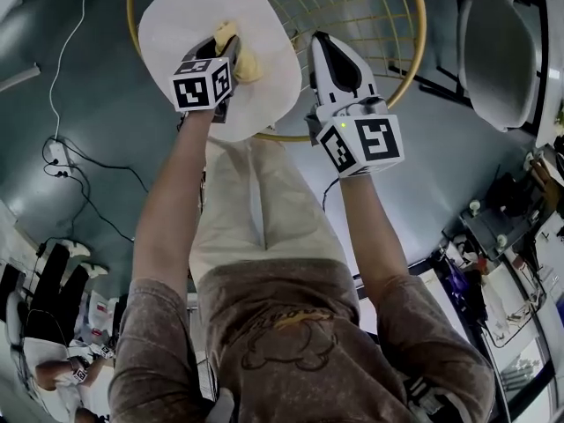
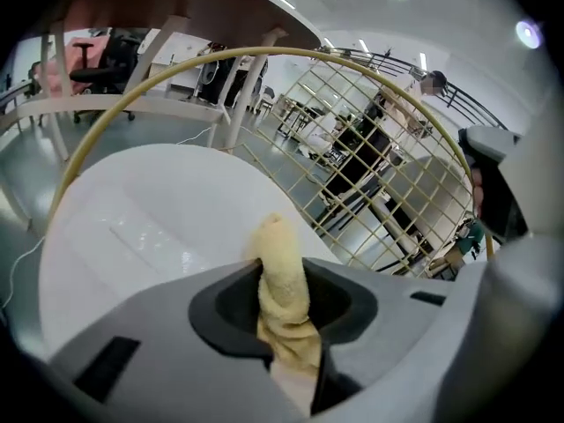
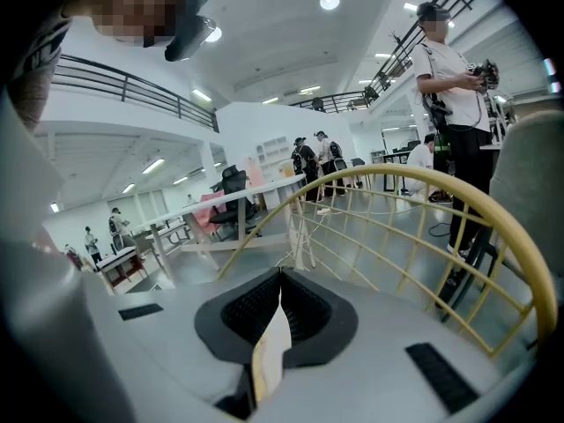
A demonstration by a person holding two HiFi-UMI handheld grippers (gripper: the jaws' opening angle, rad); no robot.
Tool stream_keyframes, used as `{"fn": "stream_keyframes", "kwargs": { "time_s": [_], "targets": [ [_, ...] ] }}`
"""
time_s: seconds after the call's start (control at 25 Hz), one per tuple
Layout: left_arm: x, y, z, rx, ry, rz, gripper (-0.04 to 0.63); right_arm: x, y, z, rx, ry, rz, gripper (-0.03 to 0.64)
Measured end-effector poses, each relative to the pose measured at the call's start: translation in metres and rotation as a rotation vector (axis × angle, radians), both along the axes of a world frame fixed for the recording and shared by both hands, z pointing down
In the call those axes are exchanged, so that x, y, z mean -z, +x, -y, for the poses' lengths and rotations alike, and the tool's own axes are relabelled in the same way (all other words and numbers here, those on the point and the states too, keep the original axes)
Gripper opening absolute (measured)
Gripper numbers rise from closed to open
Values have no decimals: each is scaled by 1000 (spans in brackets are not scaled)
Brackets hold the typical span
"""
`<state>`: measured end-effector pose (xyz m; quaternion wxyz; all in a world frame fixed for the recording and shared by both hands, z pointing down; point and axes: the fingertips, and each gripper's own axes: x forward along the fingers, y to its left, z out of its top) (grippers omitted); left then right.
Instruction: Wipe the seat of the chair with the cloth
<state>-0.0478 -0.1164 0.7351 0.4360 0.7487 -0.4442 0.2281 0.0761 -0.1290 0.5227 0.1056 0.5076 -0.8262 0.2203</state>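
Observation:
The chair's white seat [image 1: 176,16] lies at the top of the head view, ringed by a yellow wire back [image 1: 370,7]. My left gripper [image 1: 231,40] is over the seat's right part, shut on a yellow cloth [image 1: 244,62]. In the left gripper view the cloth [image 2: 277,241] sticks out between the jaws, above the seat [image 2: 132,227]. My right gripper [image 1: 322,40] hangs over the wire back just right of the seat, jaws together with nothing held. The right gripper view shows its tips [image 3: 280,280] closed in front of the yellow rim [image 3: 458,201].
A grey chair [image 1: 493,60] stands at the right. Cables [image 1: 62,157] run over the floor at the left. Benches with equipment [image 1: 502,236] line the lower right. People [image 3: 449,77] and desks [image 3: 220,205] stand in the hall beyond.

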Motion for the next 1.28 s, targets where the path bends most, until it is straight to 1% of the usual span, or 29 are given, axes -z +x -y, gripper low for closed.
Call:
{"fn": "stream_keyframes", "kwargs": {
  "time_s": [0.4,0.56,0.64,0.76,0.84,0.96,1.04,1.16,1.28],
  "targets": [
    [1,-71,-32,75,-11,62,110,0,-16,-1,26,-5,0,26],
    [-2,-106,-50,100,-24,94,110,-1,-20,-1,41,-2,-6,26],
    [-3,-123,-61,129,-29,99,110,-2,-20,-2,48,-4,-9,26],
    [-2,-146,-71,170,-26,83,110,-3,-25,-4,52,-11,-11,26],
    [0,-157,-76,185,-18,78,110,-4,-27,-7,53,-16,-9,26],
    [4,-167,-82,190,7,93,110,-3,-28,-11,58,-17,-8,26],
    [7,-178,-88,222,22,104,110,-2,-28,-13,61,-20,-8,26],
    [13,-193,-96,286,23,107,110,2,-24,-14,57,-24,-12,26],
    [26,-199,-101,325,31,108,109,9,-20,-14,55,-21,-14,26]
  ]
}}
